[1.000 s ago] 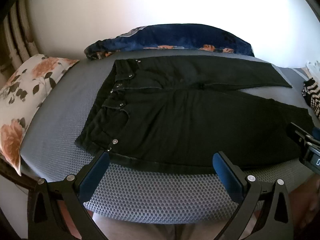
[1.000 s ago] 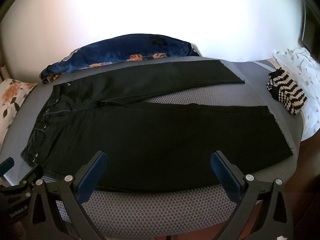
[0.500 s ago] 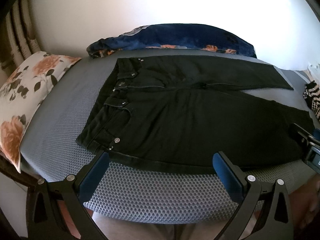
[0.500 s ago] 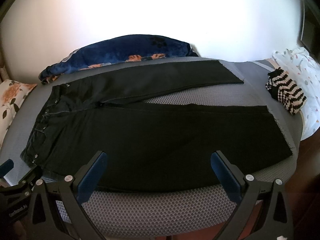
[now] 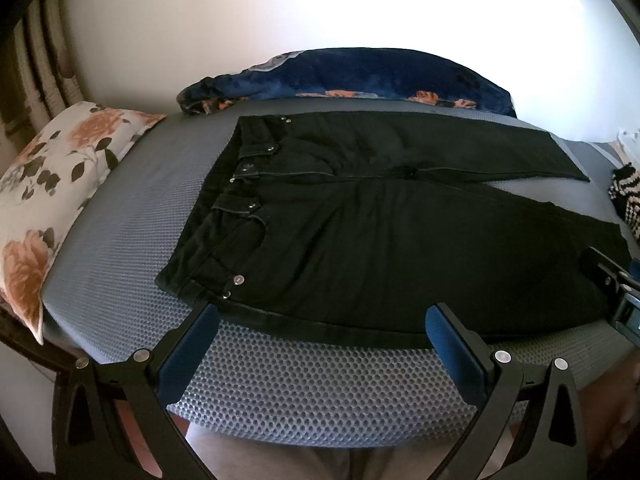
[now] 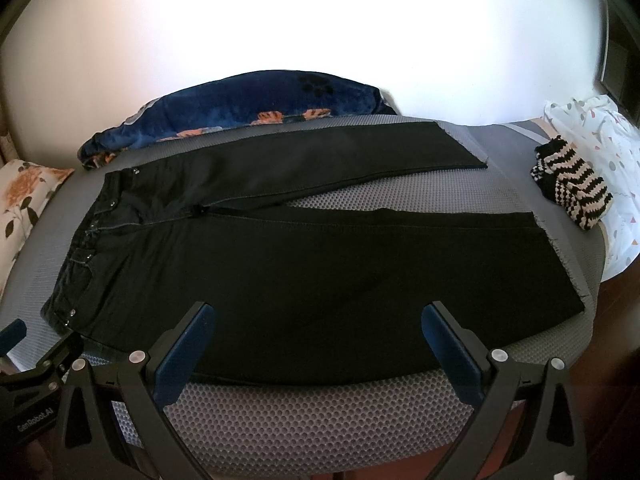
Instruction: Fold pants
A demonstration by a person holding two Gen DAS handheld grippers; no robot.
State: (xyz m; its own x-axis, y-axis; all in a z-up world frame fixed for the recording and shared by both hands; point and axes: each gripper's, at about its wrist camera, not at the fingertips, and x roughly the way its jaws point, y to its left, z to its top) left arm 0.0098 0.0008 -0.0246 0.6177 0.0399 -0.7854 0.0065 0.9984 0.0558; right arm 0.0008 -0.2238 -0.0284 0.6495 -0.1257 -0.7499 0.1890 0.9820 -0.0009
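Black pants (image 5: 380, 232) (image 6: 320, 264) lie flat and unfolded on a grey mesh mattress (image 5: 320, 384) (image 6: 320, 412), waistband to the left, the two legs spread apart toward the right. My left gripper (image 5: 322, 320) hovers open at the near edge, by the waistband corner and the near leg's hem side. Open too, my right gripper (image 6: 318, 320) is poised over the near leg's lower edge. Nothing is between either pair of fingers. Each gripper shows at the edge of the other's view.
A floral pillow (image 5: 52, 184) lies at the left end. A dark blue floral blanket (image 5: 360, 76) (image 6: 240, 108) is bunched against the back wall. A striped knitted item (image 6: 572, 188) and a white patterned cloth (image 6: 600, 140) sit at the right end.
Both grippers have crept slightly nearer the pants' near edge; the pants have not moved.
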